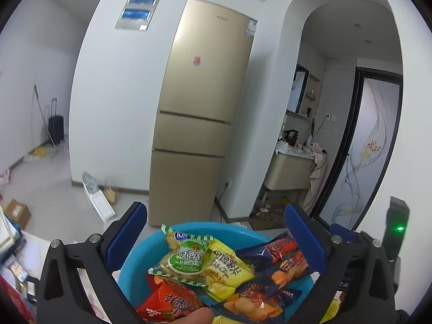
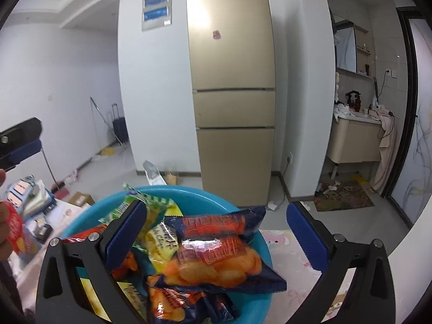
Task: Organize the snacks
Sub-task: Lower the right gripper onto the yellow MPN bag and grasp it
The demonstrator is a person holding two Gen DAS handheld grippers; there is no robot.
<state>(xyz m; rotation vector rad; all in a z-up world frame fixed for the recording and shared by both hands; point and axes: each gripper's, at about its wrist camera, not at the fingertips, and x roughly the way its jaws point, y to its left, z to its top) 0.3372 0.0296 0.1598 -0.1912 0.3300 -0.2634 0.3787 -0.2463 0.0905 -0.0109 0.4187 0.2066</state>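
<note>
chip bag (image 2: 216, 253) at 6 o'clock in basin (image 2: 251, 216) | both grippers (image 1: 213, 240) (image 2: 216, 232) spread wide, nothing held | probably picking stage; next, close on one bag

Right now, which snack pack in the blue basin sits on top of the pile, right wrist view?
The dark blue chip bag with orange chips pictured; it overlies the yellow bag, in the blue basin, between the open right claw's fingers.

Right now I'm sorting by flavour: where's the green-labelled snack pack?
In the left wrist view the green-labelled snack pack lies on top of the pile in the blue basin, toward its left, overlapping the yellow chip bag.
</note>
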